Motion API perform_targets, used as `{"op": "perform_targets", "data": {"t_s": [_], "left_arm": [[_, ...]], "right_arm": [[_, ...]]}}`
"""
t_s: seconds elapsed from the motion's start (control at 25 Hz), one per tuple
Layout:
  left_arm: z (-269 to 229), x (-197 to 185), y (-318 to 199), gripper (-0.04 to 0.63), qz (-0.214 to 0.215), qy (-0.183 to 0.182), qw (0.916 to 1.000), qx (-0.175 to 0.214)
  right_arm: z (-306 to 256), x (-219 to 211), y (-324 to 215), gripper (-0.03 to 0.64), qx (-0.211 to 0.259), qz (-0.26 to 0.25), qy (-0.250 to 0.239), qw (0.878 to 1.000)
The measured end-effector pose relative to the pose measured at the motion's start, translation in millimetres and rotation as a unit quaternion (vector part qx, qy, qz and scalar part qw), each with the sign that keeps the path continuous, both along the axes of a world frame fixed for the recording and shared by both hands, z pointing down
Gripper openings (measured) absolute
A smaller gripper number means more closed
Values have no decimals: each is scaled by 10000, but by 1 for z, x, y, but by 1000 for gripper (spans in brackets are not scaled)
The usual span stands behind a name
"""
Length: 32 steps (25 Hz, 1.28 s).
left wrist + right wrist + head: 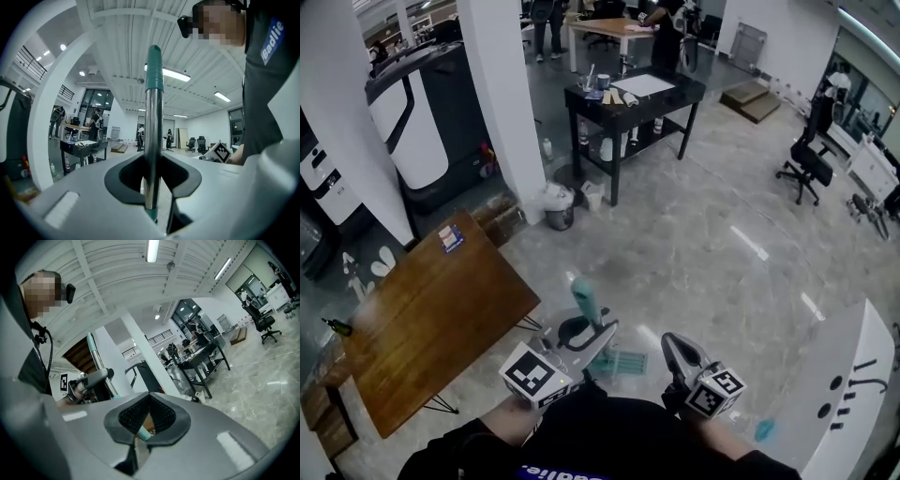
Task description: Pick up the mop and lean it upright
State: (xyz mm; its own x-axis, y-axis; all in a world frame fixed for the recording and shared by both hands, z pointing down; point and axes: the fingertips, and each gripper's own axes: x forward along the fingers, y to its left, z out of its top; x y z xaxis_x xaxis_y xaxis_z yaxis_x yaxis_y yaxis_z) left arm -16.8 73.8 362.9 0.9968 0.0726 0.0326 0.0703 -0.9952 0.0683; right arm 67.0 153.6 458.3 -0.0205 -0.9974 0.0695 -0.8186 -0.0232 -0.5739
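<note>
The mop stands about upright in front of me. Its teal top grip (586, 298) rises above my left gripper (591, 333), and its teal mop head (619, 362) rests on the floor below. In the left gripper view the shiny pole (153, 122) runs through the notch of the left gripper (153, 161), which is shut on it. My right gripper (673, 345) hangs a little to the right, apart from the mop. Its jaws meet at the tips with nothing held. From the right gripper (149, 401) I see the pole (96, 359) off to the left.
A wooden table (431, 319) stands close on the left, and a white pillar (502, 103) beyond it. A waste bin (560, 208) sits at the pillar's foot. Farther back are a black table (628, 98) and an office chair (806, 169). A white counter (853, 394) borders the right.
</note>
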Motion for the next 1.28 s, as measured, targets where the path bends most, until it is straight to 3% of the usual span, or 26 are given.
{"op": "perform_targets", "data": {"t_s": [0.32,0.52,0.92,1.12,1.28], "left_arm": [[28,35,-98,106,82,-116,9998,-167],[30,47,-149,106,-166,-157,9996,-143],[30,79,-258,106,-1199,-211,9926,-13],[36,115,-313,105,-1882,-305,9817,-2],[35,148,-361,104,-2496,-347,9677,24]], "right_arm": [[-6,17,-111,5,-296,-228,180,9991],[-6,34,-154,5,-239,-274,110,9993],[14,77,-258,5,-173,-1125,20,9935],[13,135,-323,5,-75,-1762,104,9843],[7,184,-366,5,-2,-2248,103,9743]]}}
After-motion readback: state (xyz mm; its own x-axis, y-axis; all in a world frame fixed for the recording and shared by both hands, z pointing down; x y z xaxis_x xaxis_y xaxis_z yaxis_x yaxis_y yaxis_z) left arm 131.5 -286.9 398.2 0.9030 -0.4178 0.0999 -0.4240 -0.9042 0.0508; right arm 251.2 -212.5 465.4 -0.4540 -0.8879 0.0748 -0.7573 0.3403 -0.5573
